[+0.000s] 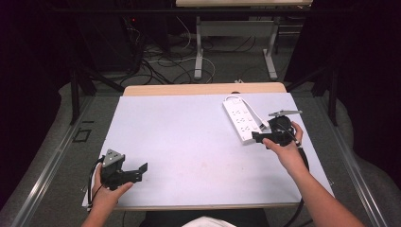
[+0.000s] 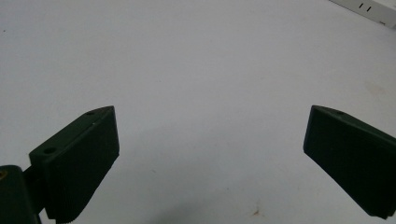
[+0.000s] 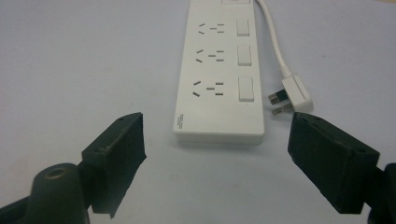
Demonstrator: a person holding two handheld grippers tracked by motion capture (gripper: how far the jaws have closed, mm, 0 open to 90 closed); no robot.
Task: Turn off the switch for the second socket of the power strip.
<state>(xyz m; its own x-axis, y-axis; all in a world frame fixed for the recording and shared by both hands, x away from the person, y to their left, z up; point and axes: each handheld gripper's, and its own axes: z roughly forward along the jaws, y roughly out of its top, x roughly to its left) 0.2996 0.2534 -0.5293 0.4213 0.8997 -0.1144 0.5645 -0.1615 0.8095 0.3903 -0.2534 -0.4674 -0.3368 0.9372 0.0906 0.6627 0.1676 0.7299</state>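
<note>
A white power strip [image 1: 242, 119] lies flat at the table's right side, its sockets and switches facing up [image 3: 219, 70]. Its white cable [image 3: 273, 37] curls back along the strip's side, and the plug [image 3: 292, 95] rests on the table beside the strip's near end. My right gripper [image 1: 257, 137] hovers just short of that near end with its jaws open [image 3: 217, 119] and nothing between them. Low at the table's front left, my left gripper [image 1: 140, 171] is open too, its jaws [image 2: 212, 112] wide apart above bare sheet. A corner of the strip [image 2: 369, 7] shows far off.
A white sheet [image 1: 179, 137] covers the wooden table [image 1: 203, 89]. Beyond the far edge stand another table's metal legs [image 1: 198, 52] amid loose floor cables [image 1: 161, 61]. Dark curtains close in both sides.
</note>
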